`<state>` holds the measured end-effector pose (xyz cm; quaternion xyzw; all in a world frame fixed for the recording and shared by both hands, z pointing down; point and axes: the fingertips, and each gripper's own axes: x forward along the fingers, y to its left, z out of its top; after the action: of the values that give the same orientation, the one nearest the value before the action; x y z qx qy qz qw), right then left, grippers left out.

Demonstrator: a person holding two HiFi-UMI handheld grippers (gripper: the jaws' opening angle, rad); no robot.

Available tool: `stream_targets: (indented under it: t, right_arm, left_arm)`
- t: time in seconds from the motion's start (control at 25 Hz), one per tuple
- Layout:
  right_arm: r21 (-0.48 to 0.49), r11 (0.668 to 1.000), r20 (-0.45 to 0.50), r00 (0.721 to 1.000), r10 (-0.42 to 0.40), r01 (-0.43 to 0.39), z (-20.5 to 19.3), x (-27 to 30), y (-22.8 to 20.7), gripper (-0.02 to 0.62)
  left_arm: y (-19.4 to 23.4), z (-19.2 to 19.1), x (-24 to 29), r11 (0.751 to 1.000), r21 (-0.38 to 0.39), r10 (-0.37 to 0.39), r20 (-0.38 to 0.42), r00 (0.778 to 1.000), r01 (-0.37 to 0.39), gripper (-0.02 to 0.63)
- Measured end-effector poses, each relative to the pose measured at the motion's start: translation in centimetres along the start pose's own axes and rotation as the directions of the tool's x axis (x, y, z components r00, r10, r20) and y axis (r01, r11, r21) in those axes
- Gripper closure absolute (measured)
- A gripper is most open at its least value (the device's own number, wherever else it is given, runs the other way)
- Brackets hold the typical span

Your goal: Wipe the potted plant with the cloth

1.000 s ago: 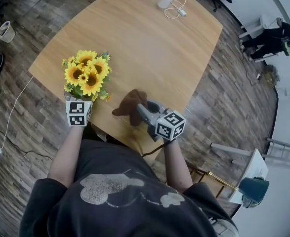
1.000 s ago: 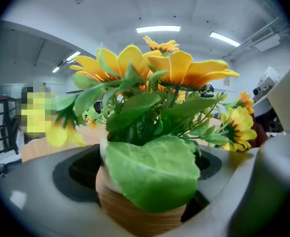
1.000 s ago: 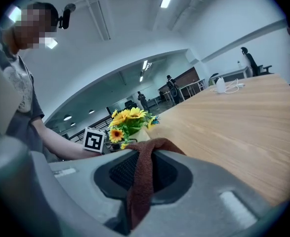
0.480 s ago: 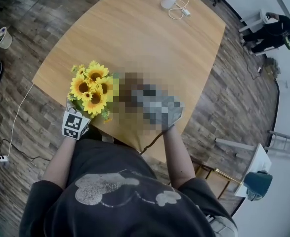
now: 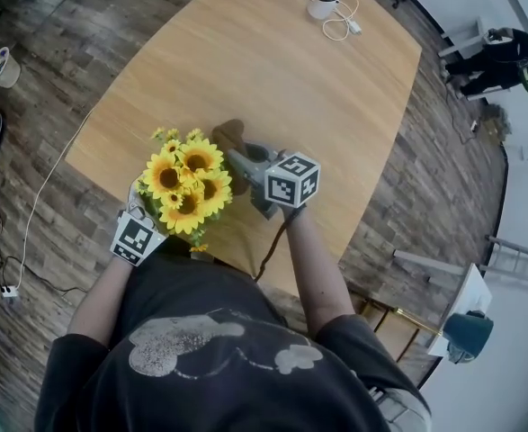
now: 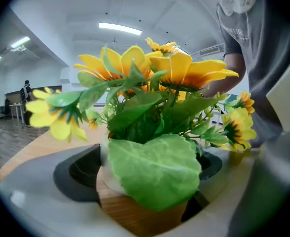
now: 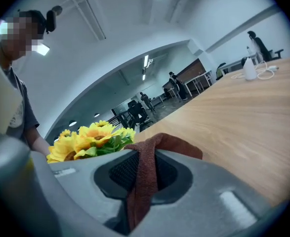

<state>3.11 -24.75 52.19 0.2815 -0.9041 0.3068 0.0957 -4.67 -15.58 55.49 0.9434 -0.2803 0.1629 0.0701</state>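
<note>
A: Starting with the biggest?

B: Yes. One pale wooden tabletop point(image 5: 281, 79), seen from above and filling much of the head view.

A: And on it?

B: One potted plant point(image 5: 187, 185), yellow sunflowers over green leaves, standing near the close edge. Roughly four large blooms; smaller ones hard to count.

A: Claws?

B: Two. Left claw point(image 6: 147, 169) spread wide, set against both sides of the pot point(image 6: 135, 214) and apparently gripping to steady it. Right claw point(image 7: 142, 174) pinched together on one brown cloth point(image 5: 228, 136), held just beyond the flowers. Hard to tell whether touching them or only beside them.

A: Anything smaller?

B: One small white gadget point(image 5: 325, 7) with a looped cord, well apart at the far end.

A: Step in hand?

B: Looks like the approach, cloth carried up to the plant. No wiping yet, by the look of it.

A: Next move?

B: Probably easing the cloth onto petals and leaves, then drawing it lightly across. Calls for a firm hold on the pot and a soft touch, to avoid bending stems or tipping the plant.
</note>
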Motion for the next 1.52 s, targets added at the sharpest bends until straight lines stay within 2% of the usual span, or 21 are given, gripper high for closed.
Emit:
stream_targets:
  t: [0.32, 0.56, 0.76, 0.92, 1.12, 1.32, 1.44, 1.52]
  right_arm:
    - [0.094, 0.993, -0.061, 0.995, 0.078, -0.072, -1.7, 3.9, 0.3, 0.552]
    - [0.096, 0.990, -0.120, 0.987, 0.111, -0.100, -2.9, 3.0, 1.2, 0.552]
    - [0.139, 0.986, -0.143, 0.983, 0.116, -0.096, -4.9, 1.4, 2.4, 0.552]
    - [0.185, 0.978, -0.123, 0.985, 0.119, -0.095, -6.7, -0.6, 3.9, 0.552]
    - [0.213, 0.973, -0.117, 0.987, 0.114, -0.088, -8.6, -2.0, 5.9, 0.552]
    - [0.209, 0.974, -0.142, 0.983, 0.116, -0.085, -10.3, -3.0, 7.9, 0.552]
    - [0.203, 0.977, -0.135, 0.986, 0.096, -0.068, -10.4, -3.4, 8.1, 0.552]
    - [0.202, 0.978, -0.114, 0.991, 0.070, -0.046, -10.2, -3.9, 7.8, 0.552]
  left_arm:
    - [0.0, -0.1, -0.2, 0.996, 0.025, -0.081, 0.002, 0.997, 0.081, 0.044]
    - [0.0, -0.1, -0.2, 0.995, 0.022, -0.101, 0.007, 0.995, 0.101, 0.043]
    - [0.6, -0.4, -0.3, 0.993, 0.023, -0.118, 0.011, 0.993, 0.118, 0.040]
    - [0.1, -0.3, 0.0, 0.982, 0.050, -0.181, -0.007, 0.983, 0.182, 0.041]
    - [-0.2, -0.3, 0.7, 0.947, 0.088, -0.307, -0.039, 0.951, 0.310, 0.046]
    - [-0.8, -0.1, 1.5, 0.889, 0.129, -0.434, -0.078, 0.898, 0.440, 0.038]
    - [-0.7, -0.2, 1.9, 0.855, 0.121, -0.493, -0.107, 0.863, 0.504, 0.028]
    - [-0.6, -0.4, 1.9, 0.848, 0.105, -0.509, -0.117, 0.853, 0.520, 0.023]
